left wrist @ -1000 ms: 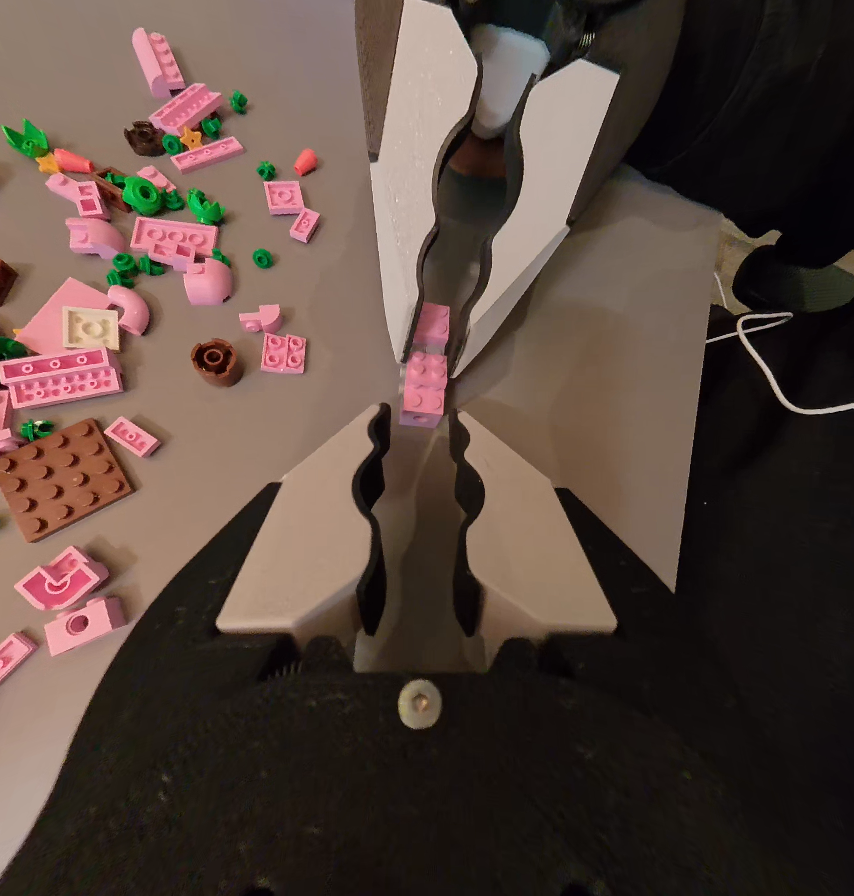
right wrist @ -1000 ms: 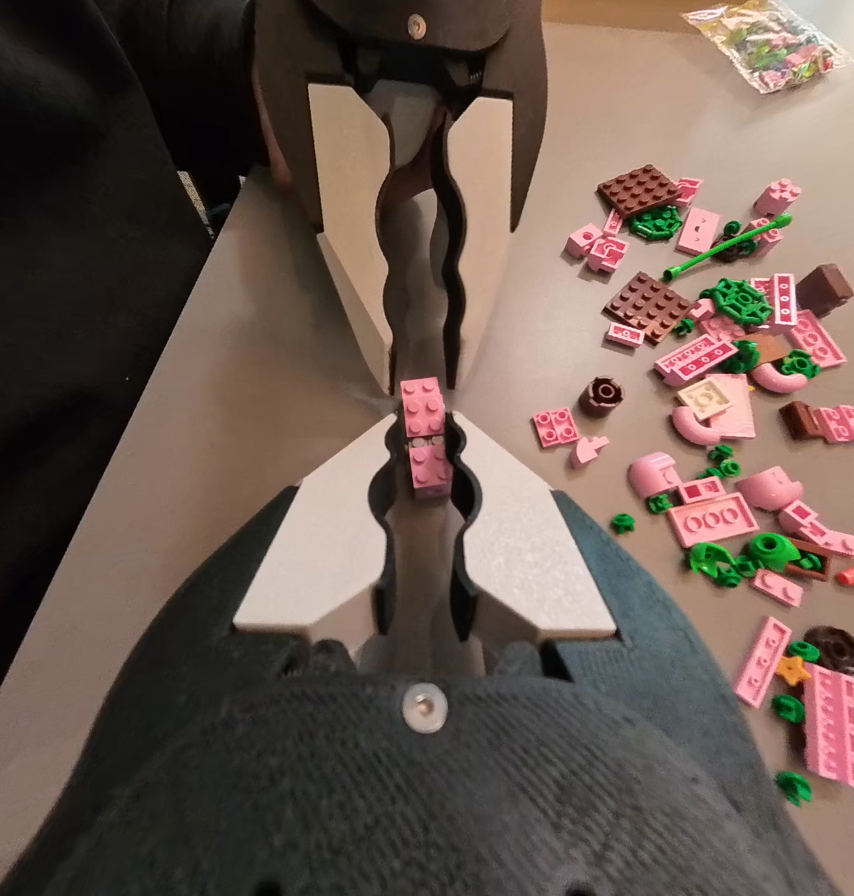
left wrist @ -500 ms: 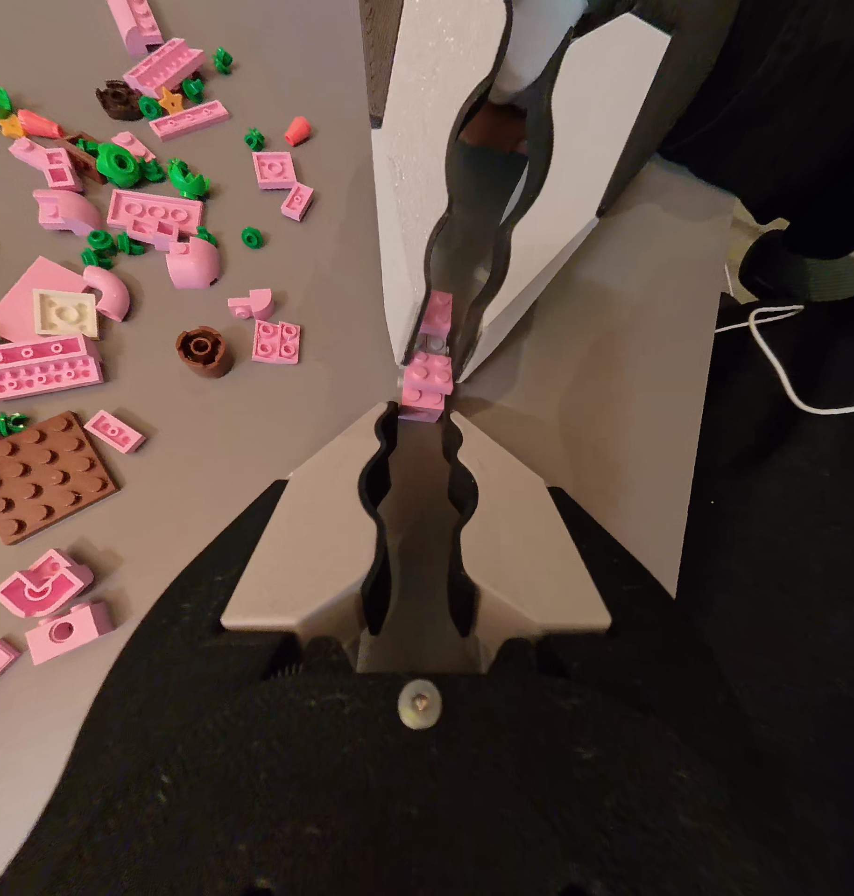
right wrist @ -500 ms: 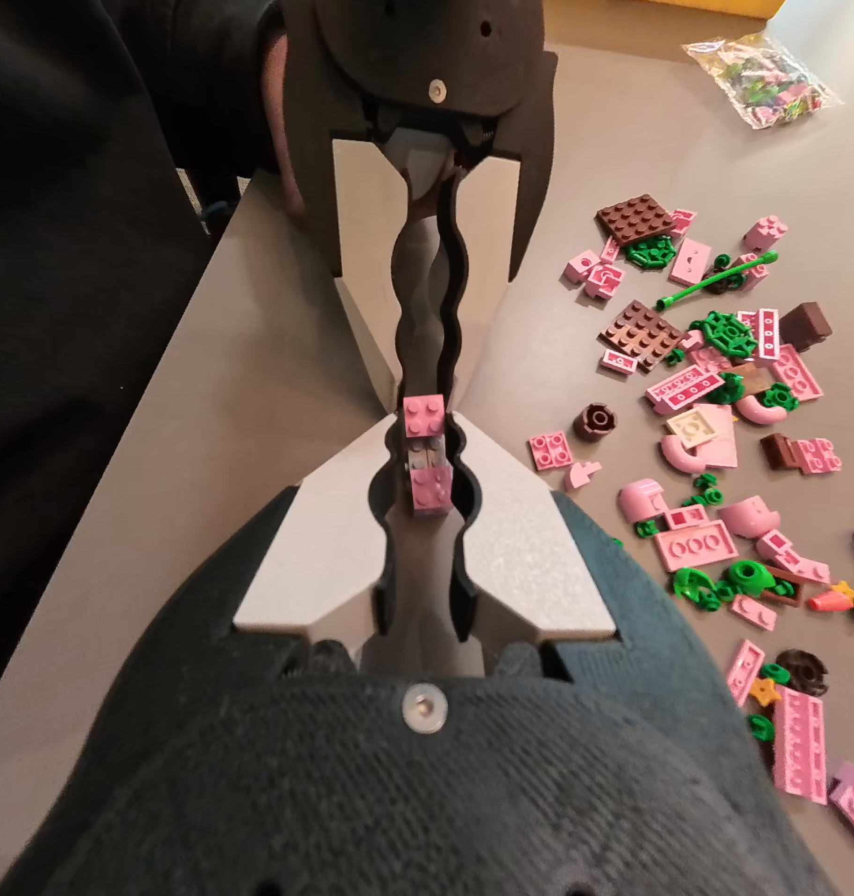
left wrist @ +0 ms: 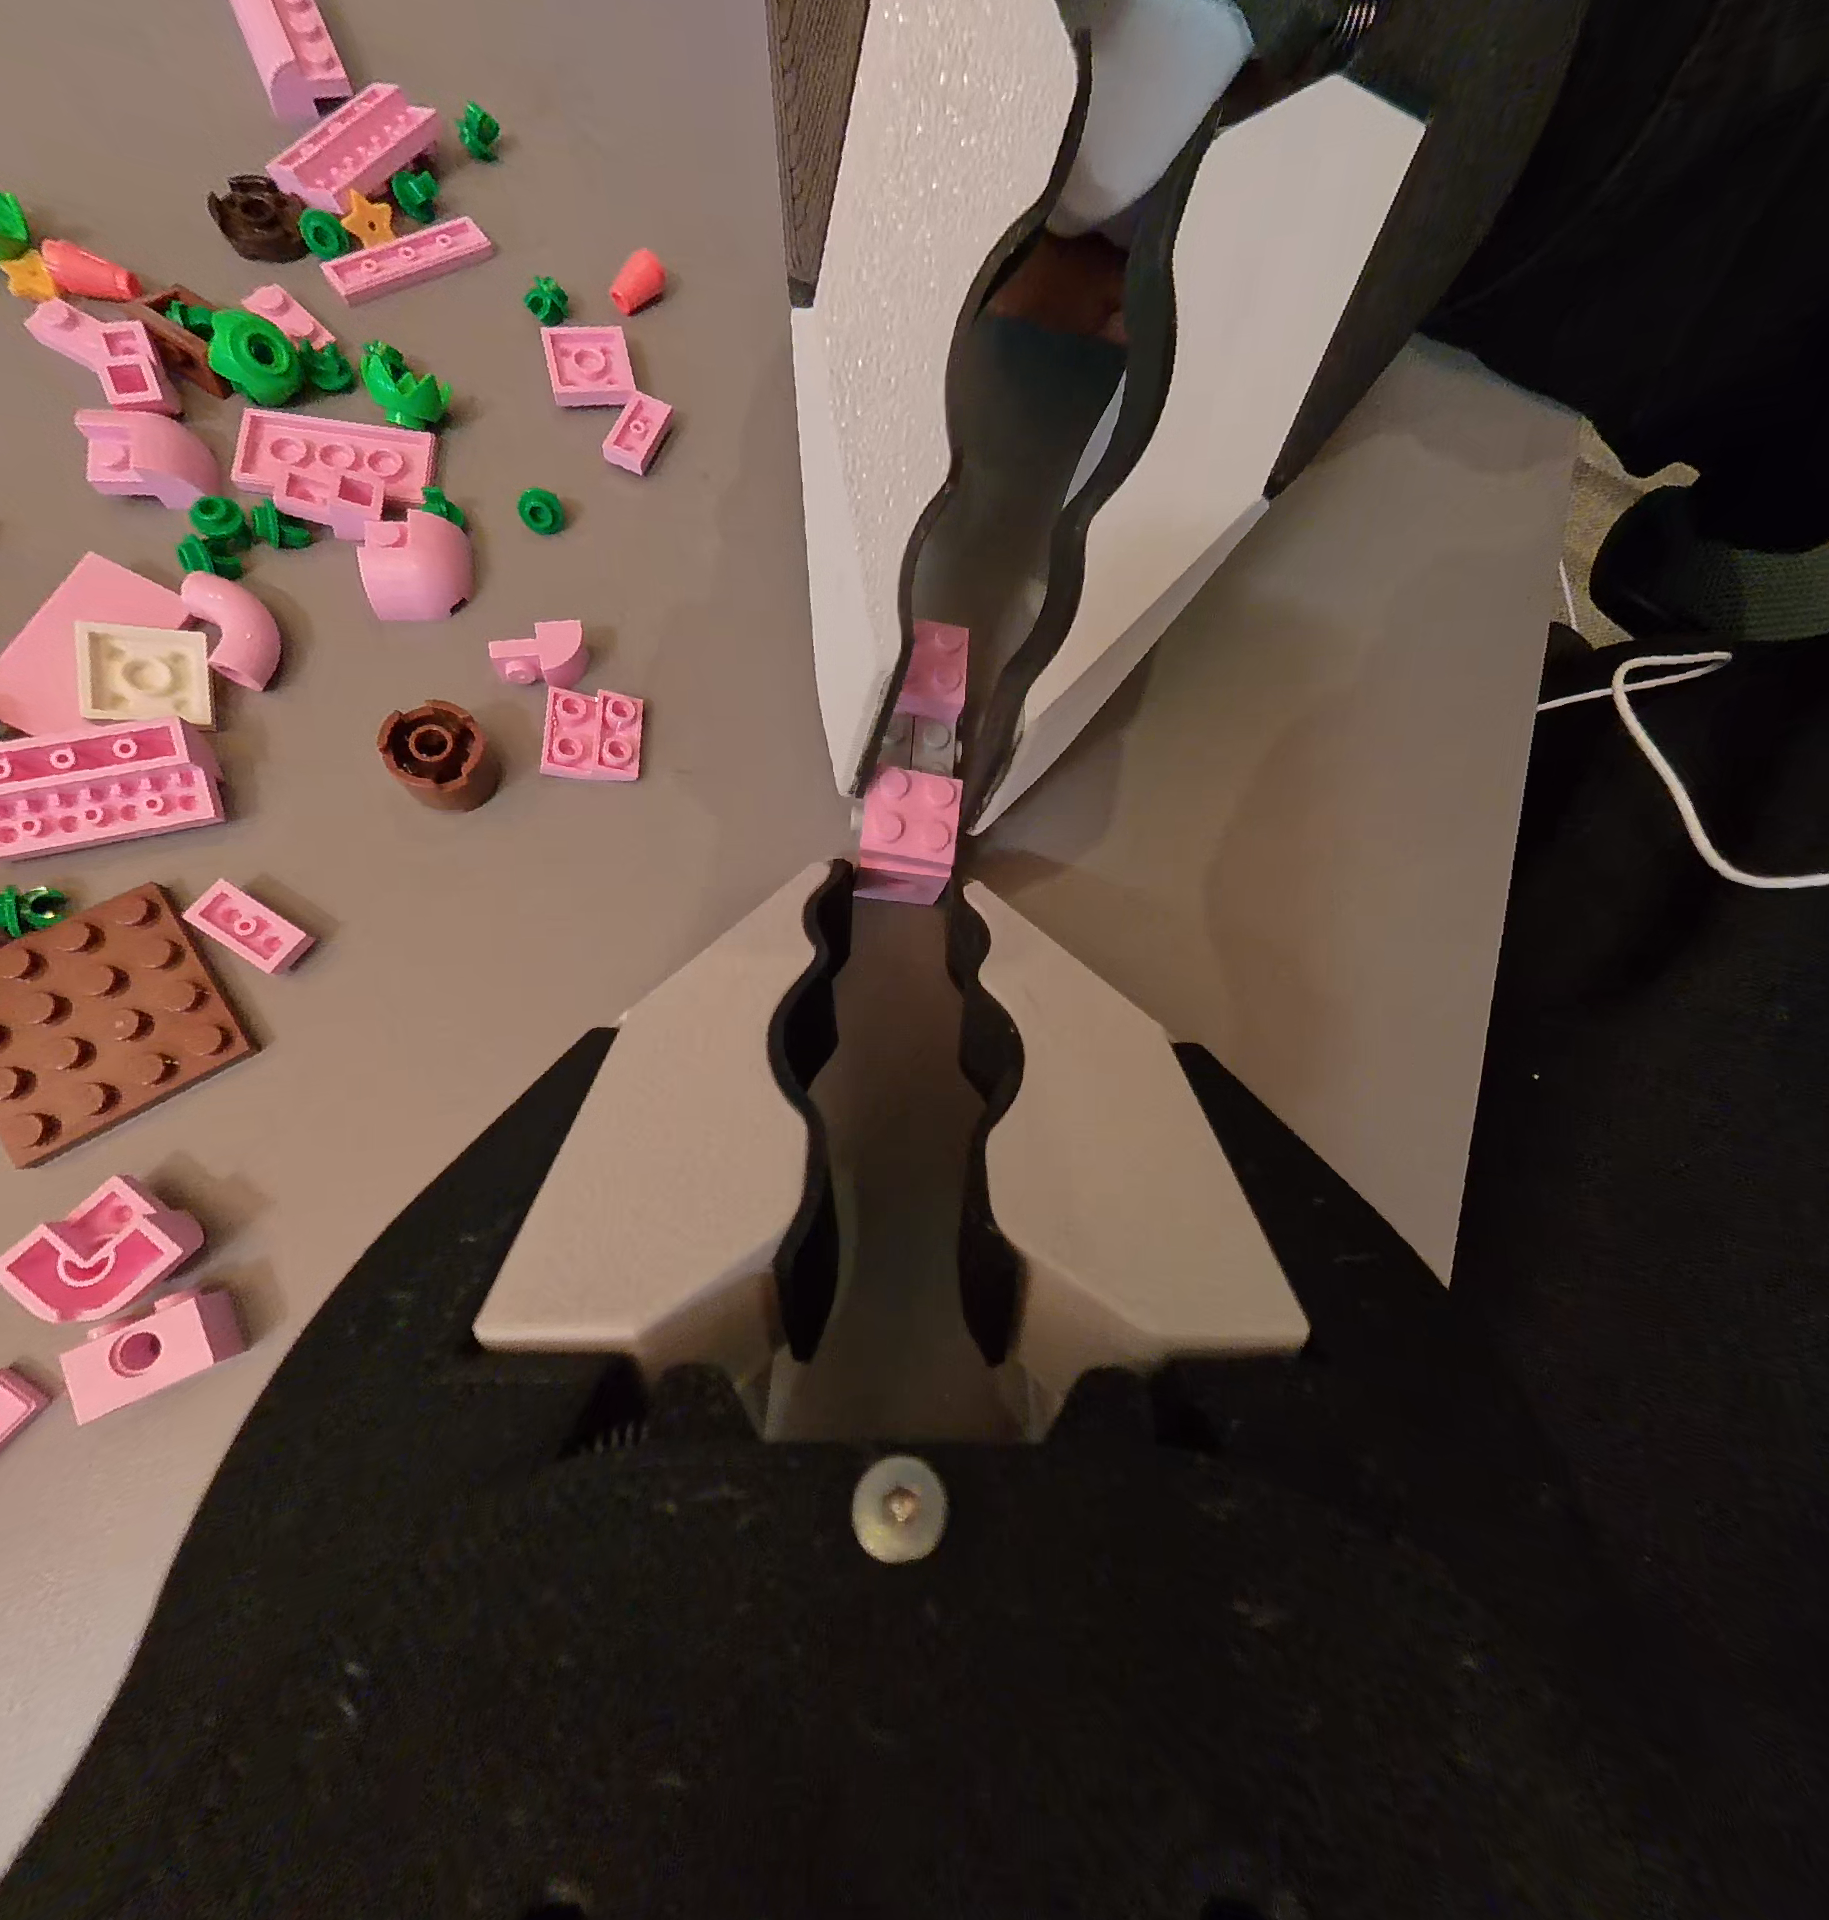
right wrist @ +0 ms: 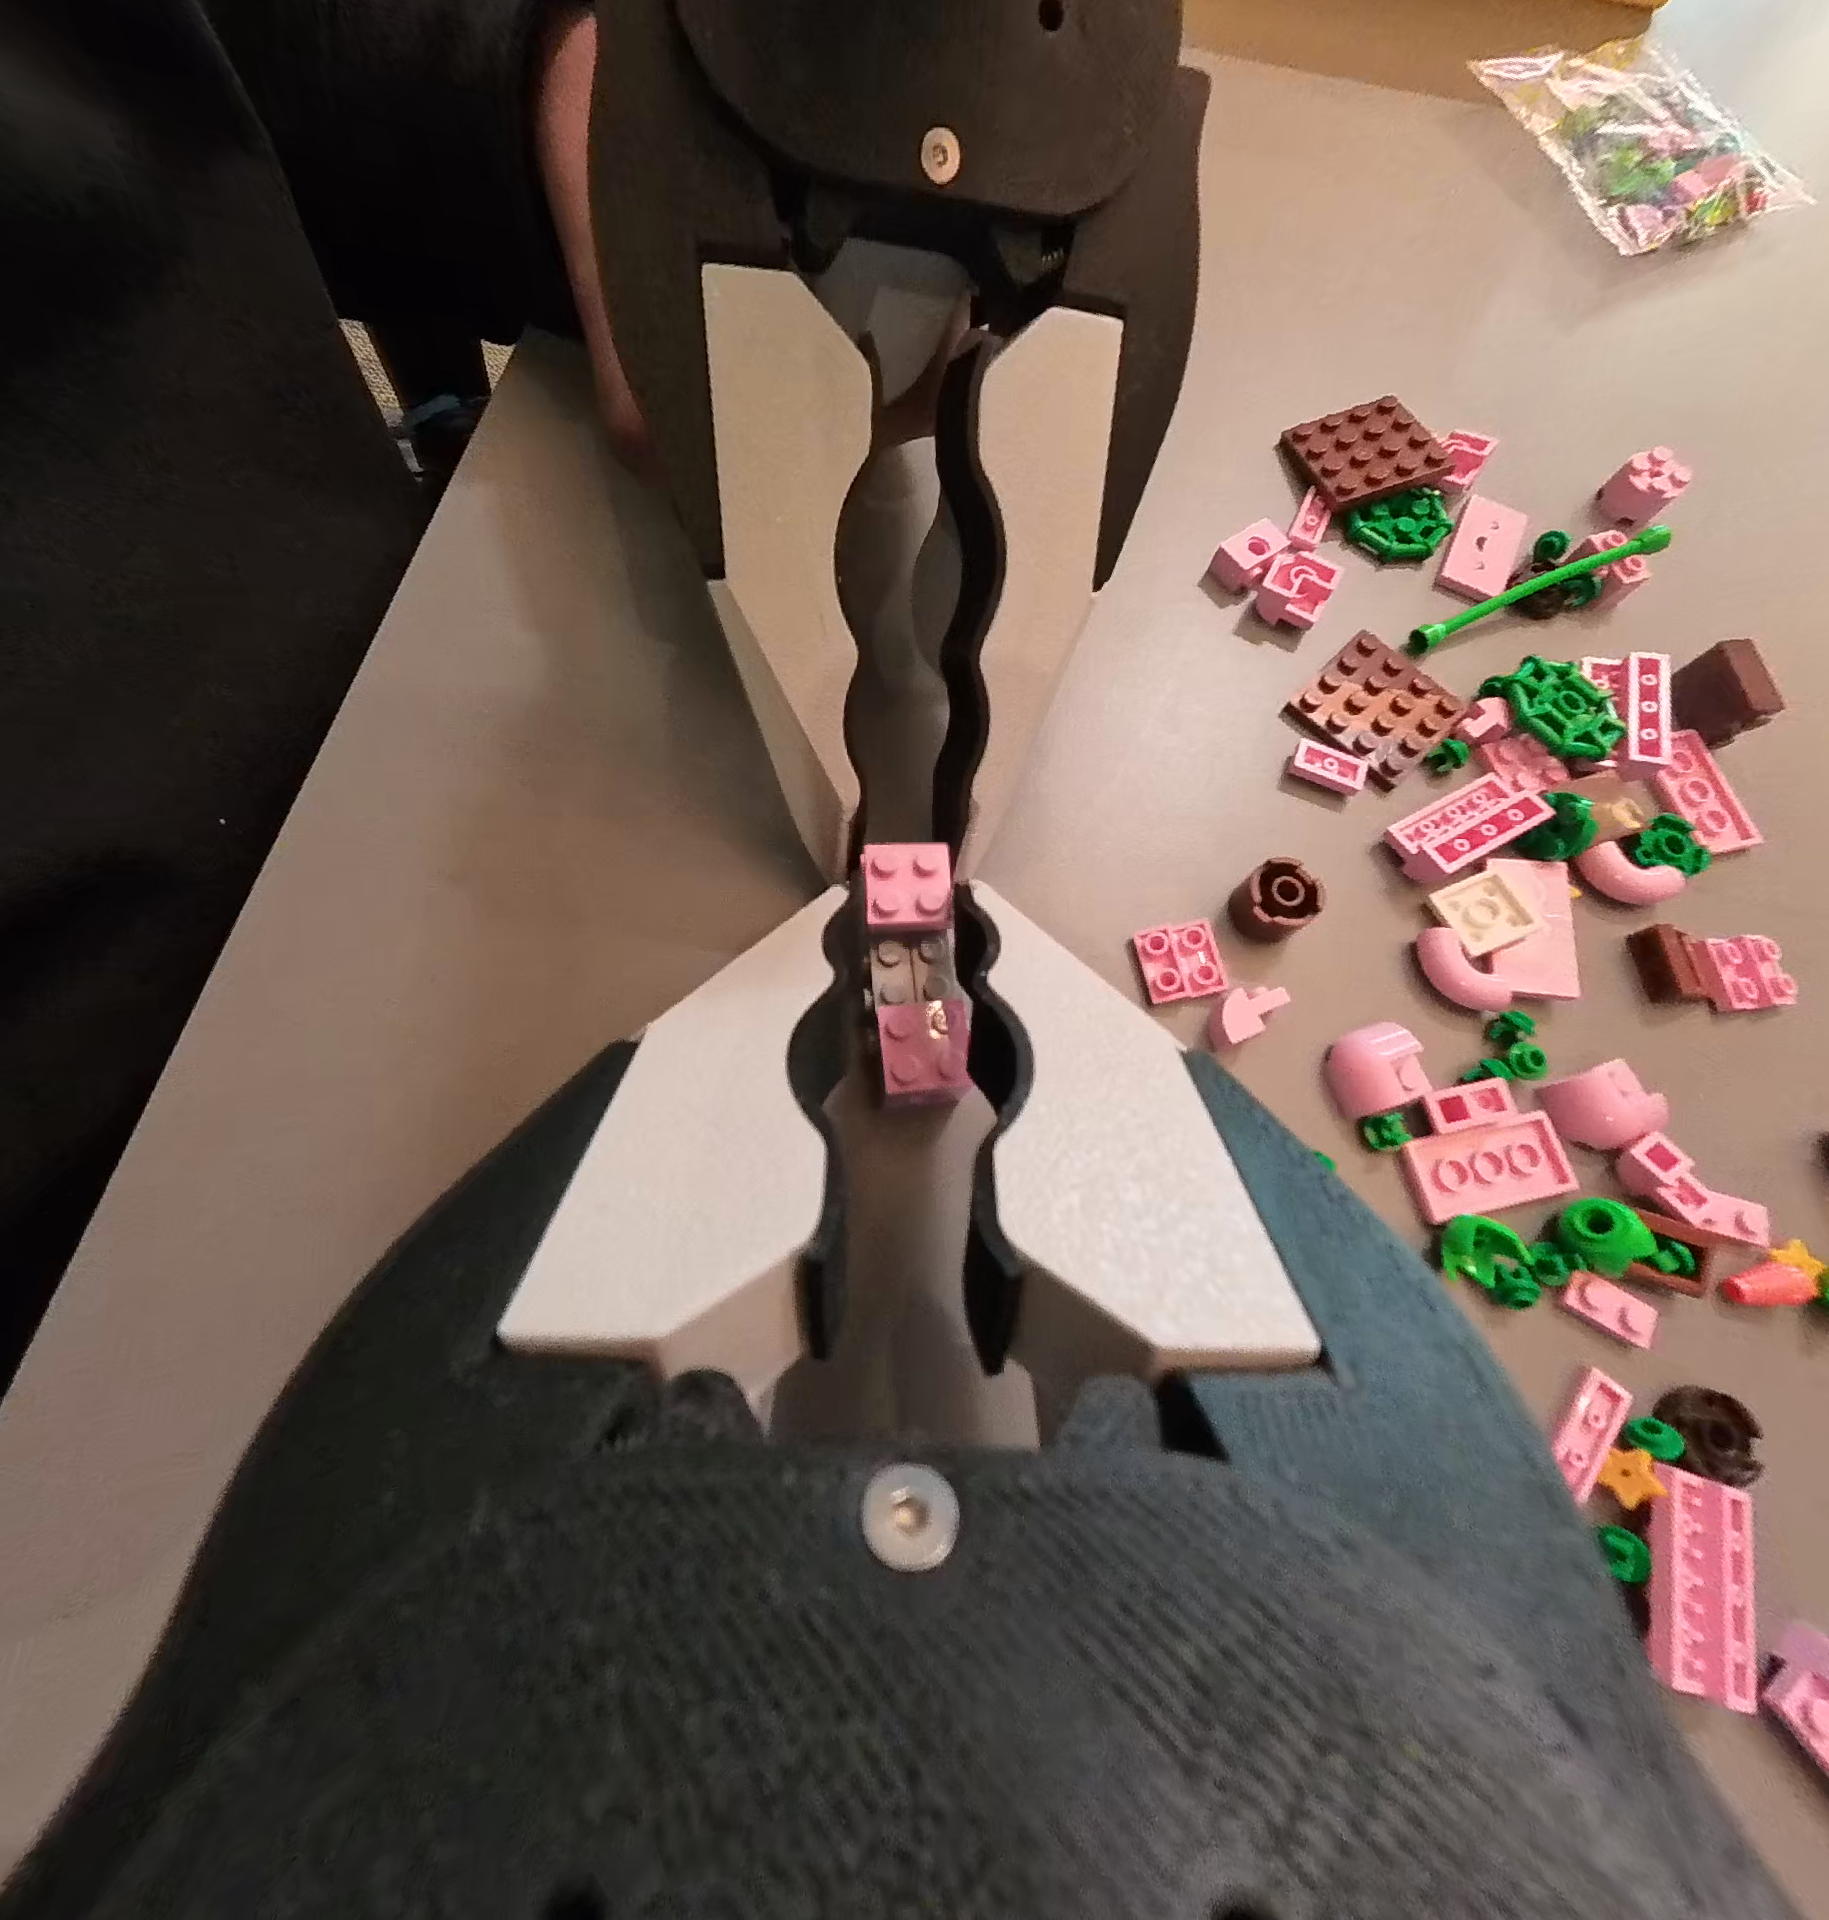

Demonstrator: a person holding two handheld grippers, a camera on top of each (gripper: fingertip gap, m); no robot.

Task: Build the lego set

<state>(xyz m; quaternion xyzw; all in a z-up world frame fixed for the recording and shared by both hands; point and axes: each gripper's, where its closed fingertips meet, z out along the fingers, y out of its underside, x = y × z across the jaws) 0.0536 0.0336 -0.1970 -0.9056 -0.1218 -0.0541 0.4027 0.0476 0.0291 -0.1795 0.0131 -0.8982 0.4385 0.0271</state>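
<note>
A small assembly, two pink 2x2 bricks joined by a grey piece (right wrist: 910, 977), hangs in the air between the two grippers, which face each other tip to tip. My right gripper (right wrist: 910, 1039) is shut on its grey middle and one pink brick (right wrist: 922, 1060). In the left wrist view the right gripper (left wrist: 925, 717) comes in from above. My left gripper (left wrist: 897, 883) has narrowed to brick width, and its tips flank the end of the other pink brick (left wrist: 908, 826). In the right wrist view the left gripper (right wrist: 905, 862) shows beyond the assembly.
Loose pink, green and brown pieces lie on the grey table (left wrist: 494, 935), including a brown plate (left wrist: 89, 1018), a brown round brick (left wrist: 437, 753) and a pink 2x2 plate (left wrist: 590, 732). A clear bag of parts (right wrist: 1637, 145) lies far right. The table edge (left wrist: 1492, 831) and a white cord (left wrist: 1668, 769) are close. The tips of both grippers are at nearly the same place.
The two grippers have drawn closer together. The left gripper's tips have narrowed slightly around the end pink brick. The right gripper keeps its hold on the assembly.
</note>
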